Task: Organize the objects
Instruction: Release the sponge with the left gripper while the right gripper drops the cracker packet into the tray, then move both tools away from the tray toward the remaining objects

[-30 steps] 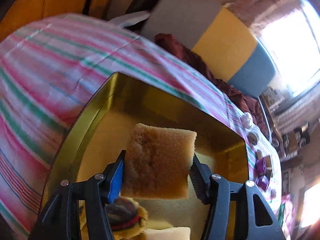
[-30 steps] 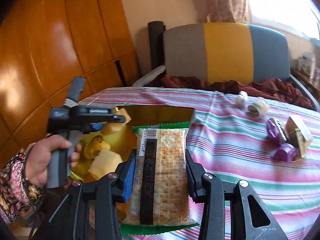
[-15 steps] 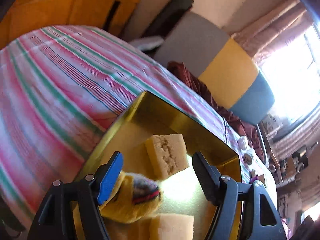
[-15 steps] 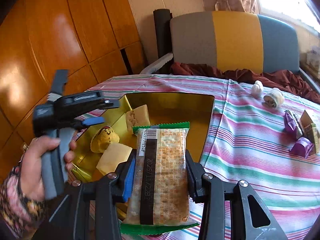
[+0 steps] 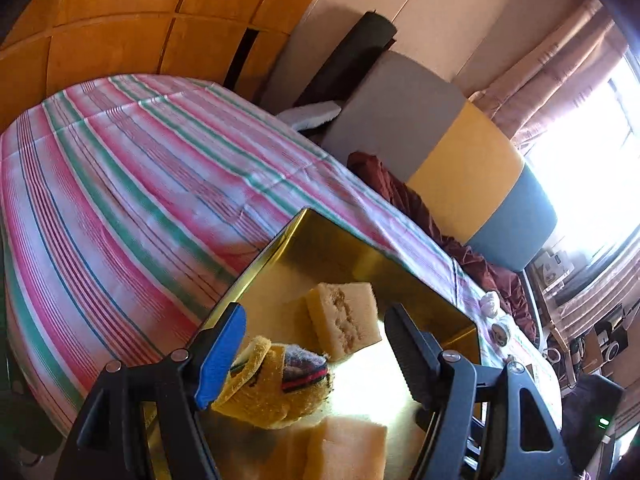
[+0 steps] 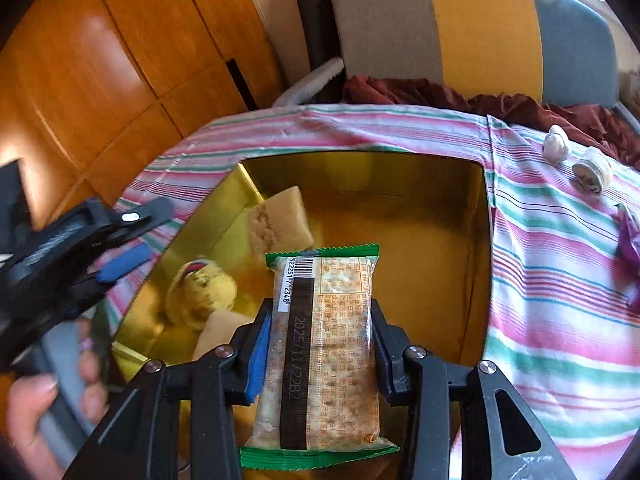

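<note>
A gold box (image 5: 352, 256) (image 6: 486, 264) stands on the striped tablecloth. In it lie a yellow sponge (image 5: 344, 320) (image 6: 278, 222), a yellow plush toy (image 5: 276, 384) (image 6: 200, 292) and a second sponge (image 5: 348, 448) (image 6: 218, 330). My left gripper (image 5: 316, 344) is open and empty above the box's near left side; it also shows in the right wrist view (image 6: 120, 240). My right gripper (image 6: 320, 344) is shut on a green-edged cracker packet (image 6: 324, 344) and holds it over the box.
Two small white rolls (image 6: 556, 146) (image 6: 592, 170) and a purple wrapped item (image 6: 632, 236) lie on the cloth (image 5: 120, 184) right of the box. A grey, yellow and blue chair back (image 6: 460, 28) with a dark red cloth (image 6: 440, 94) stands behind the table. Wooden panels (image 6: 100, 60) are at the left.
My left gripper opened, let go of the sponge into the box, and pulled back up and left. My right gripper carried the packet forward over the box.
</note>
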{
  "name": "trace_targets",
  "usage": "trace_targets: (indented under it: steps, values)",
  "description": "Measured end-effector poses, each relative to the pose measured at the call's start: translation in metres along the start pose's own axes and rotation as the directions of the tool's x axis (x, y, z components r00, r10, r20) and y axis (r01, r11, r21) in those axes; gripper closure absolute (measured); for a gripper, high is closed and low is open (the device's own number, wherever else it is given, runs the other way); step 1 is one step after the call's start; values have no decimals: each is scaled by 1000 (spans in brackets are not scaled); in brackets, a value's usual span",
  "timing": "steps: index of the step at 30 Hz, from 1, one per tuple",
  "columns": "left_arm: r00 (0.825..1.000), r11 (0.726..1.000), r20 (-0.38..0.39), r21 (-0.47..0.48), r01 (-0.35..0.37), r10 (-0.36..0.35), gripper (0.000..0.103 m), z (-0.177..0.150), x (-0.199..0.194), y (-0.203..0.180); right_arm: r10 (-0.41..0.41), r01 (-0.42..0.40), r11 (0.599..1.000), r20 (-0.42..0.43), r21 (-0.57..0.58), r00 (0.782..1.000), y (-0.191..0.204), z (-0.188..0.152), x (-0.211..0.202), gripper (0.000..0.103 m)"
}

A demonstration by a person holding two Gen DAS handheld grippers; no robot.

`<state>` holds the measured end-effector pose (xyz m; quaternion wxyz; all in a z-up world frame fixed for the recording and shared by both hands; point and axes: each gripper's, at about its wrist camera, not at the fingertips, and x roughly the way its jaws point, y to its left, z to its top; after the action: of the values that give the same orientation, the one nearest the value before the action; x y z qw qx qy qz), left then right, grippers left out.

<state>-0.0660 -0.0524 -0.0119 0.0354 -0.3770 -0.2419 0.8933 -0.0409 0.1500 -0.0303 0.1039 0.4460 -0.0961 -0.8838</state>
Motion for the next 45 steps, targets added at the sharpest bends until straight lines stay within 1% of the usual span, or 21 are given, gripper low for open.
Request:
trace_targets:
  steps: [2, 6, 8, 9, 10, 12, 15, 18, 22, 24, 26, 29, 32, 36, 38, 42, 45]
  values:
    - [1000, 1000, 8, -3, 3, -3, 30, 2, -3, 0, -30, 30, 999, -13, -16, 999, 2, 6, 11, 59]
    - [1000, 1000, 14, -16, 7, -7, 30, 6, -4, 1, -60, 60, 998, -22, 3, 998, 2, 17, 27, 59]
    - [1000, 1000, 14, -23, 7, -7, 30, 6, -5, 2, -77, 78, 997, -21, 28, 997, 1, 21, 32, 57]
    - [1000, 1000, 13, -23, 7, -7, 30, 6, -4, 2, -79, 81, 995, -32, 58, 996, -2, 24, 35, 56]
    - [1000, 1000, 10, -22, 6, -5, 30, 6, -4, 2, -73, 76, 993, -33, 87, 997, -4, 26, 36, 53]
    - [1000, 1000, 6, -23, 11, -11, 30, 5, -3, 1, -56, 57, 992, -15, 110, 998, -6, 29, 33, 52]
    - [1000, 1000, 1, -13, 11, -11, 30, 3, -3, -1, -55, 54, 994, 9, 92, 998, -5, 28, 21, 47]
    - [1000, 1000, -9, -3, 19, -19, 30, -1, -1, -6, -34, 31, 996, 31, 88, 999, -6, 22, 7, 44]
    - [999, 999, -29, 25, 31, -30, 30, -9, 2, -15, -43, 39, 997, 64, 70, 997, -8, 13, -9, 41]
    - [999, 998, -38, 44, 38, -37, 30, -13, 3, -21, -55, 51, 997, 78, 55, 995, -9, 8, -17, 40]
    - [998, 997, -47, 66, 46, -43, 30, -17, 4, -27, -83, 80, 996, 93, 33, 992, -11, 3, -23, 37]
    - [997, 994, -57, 96, 58, -53, 30, -23, 4, -35, -113, 113, 994, 107, 7, 988, -14, -3, -32, 36]
    - [995, 990, -73, 121, 73, -65, 30, -30, 4, -44, -133, 133, 991, 115, 5, 984, -24, -9, -42, 35]
    - [991, 980, -100, 168, 106, -90, 30, -41, 5, -59, -172, 170, 985, 121, 31, 978, -46, -17, -56, 35]
    - [986, 972, -121, 192, 137, -115, 30, -47, 4, -68, -199, 195, 980, 120, 46, 973, -60, -22, -63, 35]
    - [969, 947, -175, 239, 215, -176, 30, -63, 2, -90, -261, 253, 964, 109, 76, 959, -90, -35, -76, 34]
    - [956, 921, -208, 287, 263, -208, 30, -77, -1, -108, -293, 282, 953, 96, 114, 951, -114, -45, -84, 33]
